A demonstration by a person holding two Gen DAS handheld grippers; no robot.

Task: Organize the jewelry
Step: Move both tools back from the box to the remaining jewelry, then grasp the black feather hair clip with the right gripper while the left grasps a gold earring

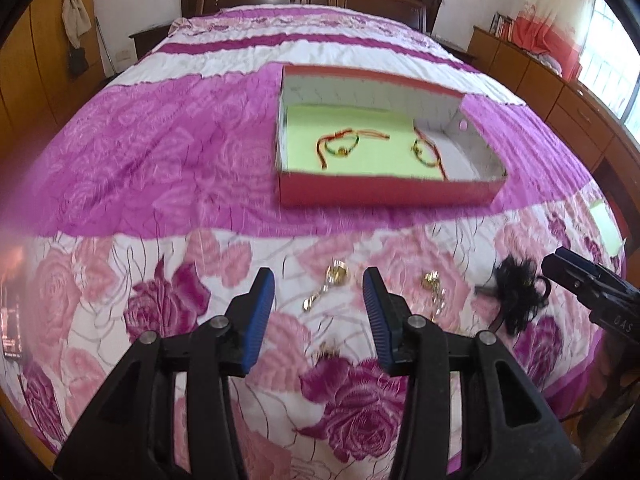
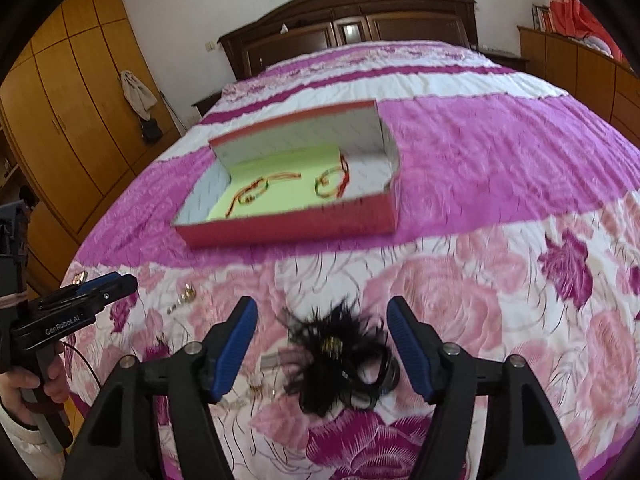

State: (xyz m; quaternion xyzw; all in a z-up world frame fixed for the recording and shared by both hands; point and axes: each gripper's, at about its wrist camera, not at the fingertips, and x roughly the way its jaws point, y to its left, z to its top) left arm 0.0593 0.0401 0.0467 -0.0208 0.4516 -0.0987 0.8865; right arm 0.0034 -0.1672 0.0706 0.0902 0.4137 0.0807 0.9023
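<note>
Both jaws wide and empty: my right gripper (image 2: pixel 322 346) brackets the black feather clip (image 2: pixel 340 364) on the bedspread (image 2: pixel 500 300), so I should pinch its core, while left gripper (image 1: pixel 319 304) frames gold earrings (image 1: pixel 338 274), short of the red box (image 1: pixel 384 194).

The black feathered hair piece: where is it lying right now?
The black feathered hair piece lies on the floral bedspread between the open fingers of the right gripper in the right wrist view, nearer than the red box, right of the gold jewelry.
</note>
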